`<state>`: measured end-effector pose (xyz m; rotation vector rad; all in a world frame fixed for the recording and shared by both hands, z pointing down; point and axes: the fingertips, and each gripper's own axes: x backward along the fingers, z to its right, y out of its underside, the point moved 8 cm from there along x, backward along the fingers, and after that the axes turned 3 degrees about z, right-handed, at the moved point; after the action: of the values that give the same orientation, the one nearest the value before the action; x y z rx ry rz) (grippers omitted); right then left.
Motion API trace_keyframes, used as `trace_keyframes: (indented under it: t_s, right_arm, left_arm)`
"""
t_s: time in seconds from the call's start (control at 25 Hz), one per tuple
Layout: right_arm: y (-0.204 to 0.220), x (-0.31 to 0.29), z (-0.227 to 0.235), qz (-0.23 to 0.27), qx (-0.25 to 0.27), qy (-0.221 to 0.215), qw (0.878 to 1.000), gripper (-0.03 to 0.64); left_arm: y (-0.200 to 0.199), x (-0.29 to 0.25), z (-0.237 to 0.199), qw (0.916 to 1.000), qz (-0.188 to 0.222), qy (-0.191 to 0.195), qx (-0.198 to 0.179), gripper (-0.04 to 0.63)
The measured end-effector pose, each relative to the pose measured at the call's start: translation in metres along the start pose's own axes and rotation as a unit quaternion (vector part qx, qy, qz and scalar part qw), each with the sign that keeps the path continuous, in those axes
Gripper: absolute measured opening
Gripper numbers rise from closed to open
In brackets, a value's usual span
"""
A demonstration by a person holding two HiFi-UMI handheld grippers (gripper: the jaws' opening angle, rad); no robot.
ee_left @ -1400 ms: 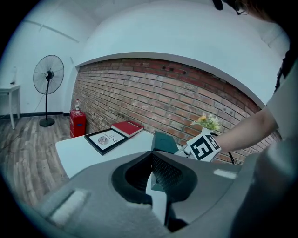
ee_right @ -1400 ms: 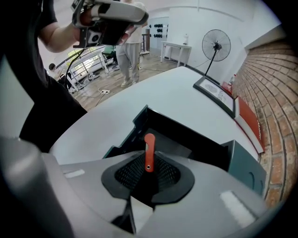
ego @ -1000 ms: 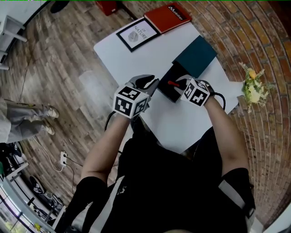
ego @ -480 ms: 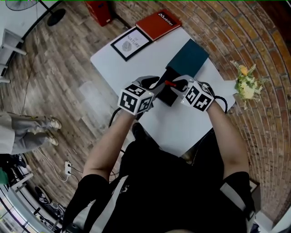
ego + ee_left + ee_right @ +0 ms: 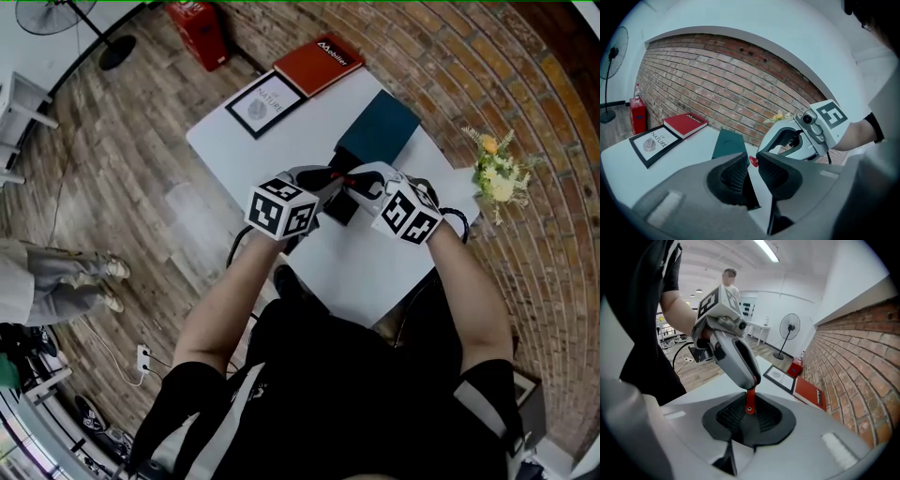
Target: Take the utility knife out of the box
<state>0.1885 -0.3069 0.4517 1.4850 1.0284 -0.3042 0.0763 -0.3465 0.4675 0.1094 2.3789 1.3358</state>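
Pinching red utility knife (image 5: pixel 750 400) between right gripper (image 5: pixel 749 414) fingers; holding it over black box (image 5: pixel 343 206) on white bench (image 5: pixel 366 267); just been narrowing left gripper (image 5: pixel 750 167) fingers, leaving them spread round knife's far tip.

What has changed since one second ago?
The right gripper, shut on the red utility knife, raised it above the black box. The left gripper moved to the knife; its fingers have just been closing around its other end, a gap still showing. The table, teal lid and red book stayed put.
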Motion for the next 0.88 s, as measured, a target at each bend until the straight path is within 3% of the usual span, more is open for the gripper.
trace_keyframes:
  t_s: [0.28,0.56,0.64,0.72,0.88]
  right_arm:
    - [-0.003,0.012,-0.002,0.024,-0.001,0.025,0.999,0.055]
    - [0.006,0.02,-0.007,0.005,-0.009,0.046,0.999,0.118]
    - [0.01,0.023,-0.007,0.004,-0.014,0.056,0.998,0.106]
    - [0.011,0.027,-0.007,0.011,-0.017,0.067,0.998,0.037]
    - [0.007,0.037,-0.01,0.022,-0.013,0.075,0.997,0.035]
  left_arm:
    - [-0.011,0.004,0.016,0.9996,0.017,0.011,-0.018,0.015]
    - [-0.021,0.012,0.03,0.9988,0.041,0.006,-0.025,0.015]
    - [-0.024,0.014,0.035,0.9985,0.049,0.011,-0.021,0.015]
    - [-0.026,0.015,0.04,0.9982,0.054,0.016,-0.021,0.017]
    - [-0.03,0.019,0.05,0.9973,0.058,0.021,-0.039,0.018]
